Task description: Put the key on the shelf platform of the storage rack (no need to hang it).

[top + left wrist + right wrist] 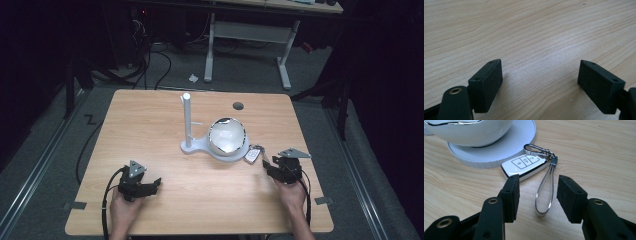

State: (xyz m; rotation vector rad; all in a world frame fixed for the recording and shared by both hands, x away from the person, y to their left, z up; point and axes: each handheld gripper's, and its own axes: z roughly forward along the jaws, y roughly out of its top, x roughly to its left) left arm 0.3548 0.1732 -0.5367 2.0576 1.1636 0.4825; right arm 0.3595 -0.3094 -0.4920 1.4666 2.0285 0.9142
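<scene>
A light wood-grain tabletop (165, 210) carries everything, with a small dark round hole (238, 106) near its far edge. Near its middle stands a white stand (192, 145) whose flat base bears a thin upright post (186, 117) on one side and, on the other, a white bowl (227, 136) with a shiny rim. The left hand-held gripper (150, 186) lies low at the near left of the tabletop, well apart from the stand, held in the person's left hand (121, 210); in the left gripper view its jaws stand wide apart over bare wood with nothing between them. The right hand-held gripper (268, 167), in the person's right hand (291, 194), sits at the near right and points toward the stand; its jaws are open and grip nothing. A white car key fob (524, 167) lies flat on the tabletop just beside the round base, at the bowl's near right side, its buttons facing up. From its metal clip (537, 149) a silvery strap loop (545, 192) trails toward the right hand-held gripper, and the loop's near end lies between the open jaws, with neither pad pressing on it.
</scene>
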